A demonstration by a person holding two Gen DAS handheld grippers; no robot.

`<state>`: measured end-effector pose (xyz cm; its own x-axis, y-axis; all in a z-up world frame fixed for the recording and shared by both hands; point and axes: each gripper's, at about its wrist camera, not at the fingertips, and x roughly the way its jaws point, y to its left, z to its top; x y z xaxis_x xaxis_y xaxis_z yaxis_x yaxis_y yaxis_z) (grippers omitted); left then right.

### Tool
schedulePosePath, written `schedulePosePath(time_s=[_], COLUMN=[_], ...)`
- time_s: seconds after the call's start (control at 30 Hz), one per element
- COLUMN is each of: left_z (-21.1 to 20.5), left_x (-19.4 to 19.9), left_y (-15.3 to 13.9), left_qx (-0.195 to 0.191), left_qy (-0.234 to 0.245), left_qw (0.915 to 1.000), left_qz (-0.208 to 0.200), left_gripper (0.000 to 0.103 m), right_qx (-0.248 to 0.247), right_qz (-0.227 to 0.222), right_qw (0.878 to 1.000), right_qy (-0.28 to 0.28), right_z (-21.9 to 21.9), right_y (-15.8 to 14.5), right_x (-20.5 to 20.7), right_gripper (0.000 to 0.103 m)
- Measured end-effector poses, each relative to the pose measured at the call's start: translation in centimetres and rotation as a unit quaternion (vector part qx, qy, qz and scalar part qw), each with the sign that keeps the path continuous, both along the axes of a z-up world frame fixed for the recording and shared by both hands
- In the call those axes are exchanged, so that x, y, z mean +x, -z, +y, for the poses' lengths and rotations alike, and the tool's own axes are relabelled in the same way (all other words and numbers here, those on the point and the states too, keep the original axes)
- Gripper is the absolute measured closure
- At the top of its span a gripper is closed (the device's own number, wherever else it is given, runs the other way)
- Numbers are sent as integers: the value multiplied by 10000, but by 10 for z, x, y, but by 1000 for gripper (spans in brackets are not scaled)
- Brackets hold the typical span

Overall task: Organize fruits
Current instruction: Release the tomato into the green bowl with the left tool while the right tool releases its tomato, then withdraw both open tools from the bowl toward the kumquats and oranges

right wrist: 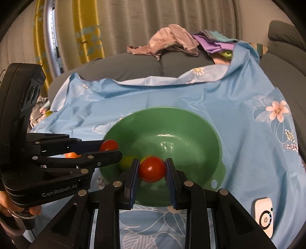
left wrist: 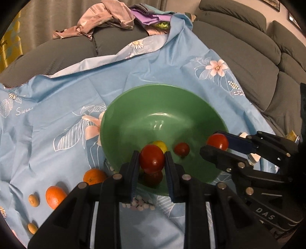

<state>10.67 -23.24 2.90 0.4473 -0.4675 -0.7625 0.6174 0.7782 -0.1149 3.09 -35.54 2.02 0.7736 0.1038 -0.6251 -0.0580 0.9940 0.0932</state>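
Observation:
A green bowl (left wrist: 133, 107) (right wrist: 191, 130) sits on a blue flowered cloth (left wrist: 57, 92). My left gripper (left wrist: 152, 155) hangs over the bowl's near edge, shut on a red tomato (left wrist: 152, 161). In the right wrist view the left gripper (right wrist: 111, 147) comes in from the left, holding that tomato (right wrist: 109, 145). My right gripper (right wrist: 152, 161) is shut on a second red tomato (right wrist: 152, 169) above the bowl's near side. The left wrist view shows the right gripper (left wrist: 214, 142) at the bowl's right rim. Inside the bowl lie a yellow fruit (left wrist: 161, 145) and a small red tomato (left wrist: 181, 149).
Two oranges (left wrist: 94, 176) (left wrist: 55, 197) and two small tan fruits (left wrist: 33, 200) (left wrist: 32, 228) lie on the cloth left of the bowl. A white device (right wrist: 264, 218) rests at the near right. A grey sofa (left wrist: 248, 63) with piled clothes (left wrist: 107, 17) surrounds the cloth.

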Motion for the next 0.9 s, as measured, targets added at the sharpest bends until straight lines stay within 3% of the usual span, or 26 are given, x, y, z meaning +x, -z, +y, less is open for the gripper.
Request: schedulePosePath(time_s=[0.33,0.4,0.47,0.63,0.77,0.9], left_z=[-9,-10,-9,-4,12,40], left_x=[3,3,3,-4,-15,-31], left_y=[14,14,13,4,-3,-2], left_qx=[279,278,252,280,368,409], left_qy=[-29,-32,-39,-120,-334,-654], left_qw=[9996,9996,9997,9994,9982,9967], left_qz=[43,61,48,-144,-329,-257], left_gripper=[77,71,55,42,21,17], right_qx=[-78,-89,-143,-195,-179,-78], right_qz=[191,216,235,237,184,145], right_qw=[9998,9997,9995,9993,9995,9999], right_qy=[81,97,135,205,184,21], right_z=[0,-1,-1,-2,0,6], right_y=[8,9,9,6,2,-1], right_x=[6,6,5,1,-7,-18], right_gripper=[74,74,74,73,73,72])
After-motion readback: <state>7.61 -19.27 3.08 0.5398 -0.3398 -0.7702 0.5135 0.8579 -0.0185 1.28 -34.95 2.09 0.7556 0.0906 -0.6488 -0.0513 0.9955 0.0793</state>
